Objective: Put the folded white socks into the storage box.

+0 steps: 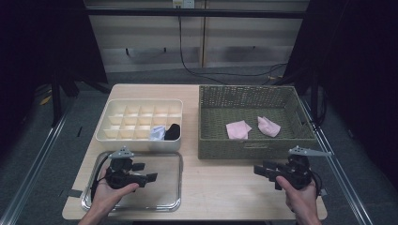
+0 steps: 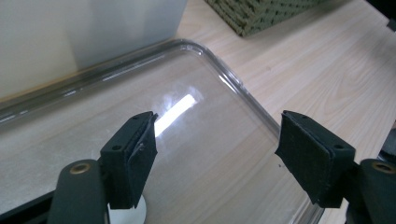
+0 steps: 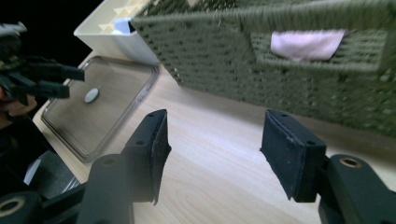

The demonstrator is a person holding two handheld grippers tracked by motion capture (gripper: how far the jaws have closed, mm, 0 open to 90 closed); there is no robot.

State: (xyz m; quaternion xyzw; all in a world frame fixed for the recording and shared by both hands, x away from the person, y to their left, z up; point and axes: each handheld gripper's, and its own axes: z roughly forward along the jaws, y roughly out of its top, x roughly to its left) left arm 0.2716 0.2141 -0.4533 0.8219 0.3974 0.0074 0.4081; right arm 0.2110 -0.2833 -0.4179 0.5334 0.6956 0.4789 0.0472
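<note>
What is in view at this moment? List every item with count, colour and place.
Table: one, light wood, under everything.
Divided organiser box: one, cream, back left of the table.
Rolled items in the organiser: two, one pale blue-white, one black, in adjoining front-row compartments.
Woven basket: one, olive green, back right.
Cloths in the basket: two, pink, one folded flat, one bunched.
Tray: one, clear, front left.
Left gripper: one, black, above the tray, jaws open, nothing between them.
Right gripper: one, black, front right, jaws open, nothing between them.
</note>
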